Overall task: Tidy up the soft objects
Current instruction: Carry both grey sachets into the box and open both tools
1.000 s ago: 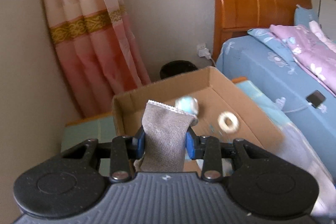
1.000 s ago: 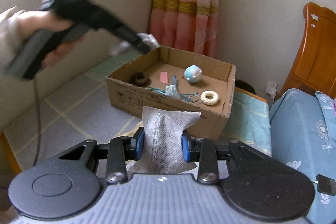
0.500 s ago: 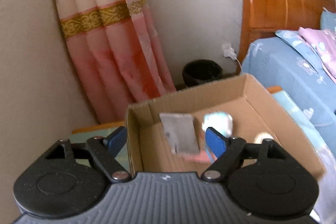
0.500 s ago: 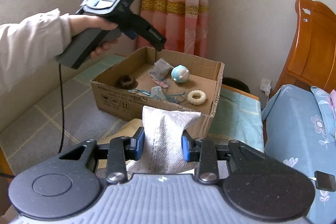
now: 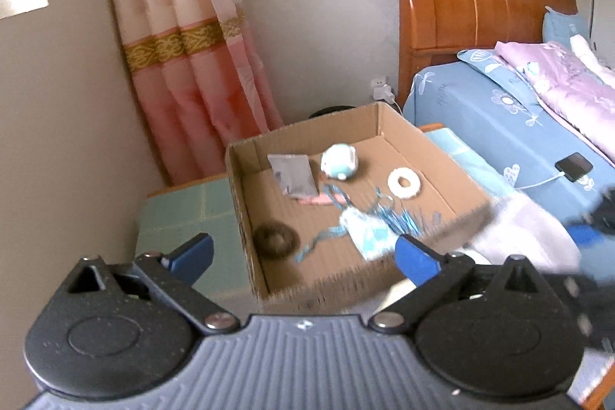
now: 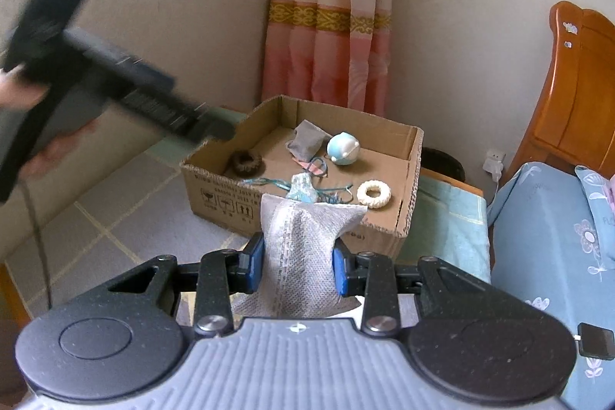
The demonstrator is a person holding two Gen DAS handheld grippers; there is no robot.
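An open cardboard box (image 5: pixel 246 218) (image 6: pixel 215 179) stands on the floor mat. In it lie a grey pouch (image 5: pixel 294 175) (image 6: pixel 307 141), a light blue plush ball (image 5: pixel 340 162) (image 6: pixel 343 148), a white ring (image 5: pixel 403 183) (image 6: pixel 373 194), a dark brown scrunchie (image 5: pixel 275 240) (image 6: pixel 246 162) and a blue-white bundle with strings (image 5: pixel 369 233) (image 6: pixel 303 189). My left gripper (image 5: pixel 303 256) is open and empty above the box's near edge. My right gripper (image 6: pixel 298 264) is shut on a white-grey pouch (image 6: pixel 303 256), held short of the box; it shows blurred in the left wrist view (image 5: pixel 519 233).
A bed with a blue sheet (image 5: pixel 499 118) and wooden headboard (image 5: pixel 461 6) is on the right, a phone (image 5: pixel 572 166) charging on it. A pink curtain (image 5: pixel 184 45) hangs behind the box. A black bin (image 6: pixel 442 164) stands behind the box. The left hand-held gripper body (image 6: pixel 96 72) is at the left.
My left gripper opened and let the grey pouch fall into the box, then drew back and up. My right gripper keeps hold of its pouch and has moved closer to the box.
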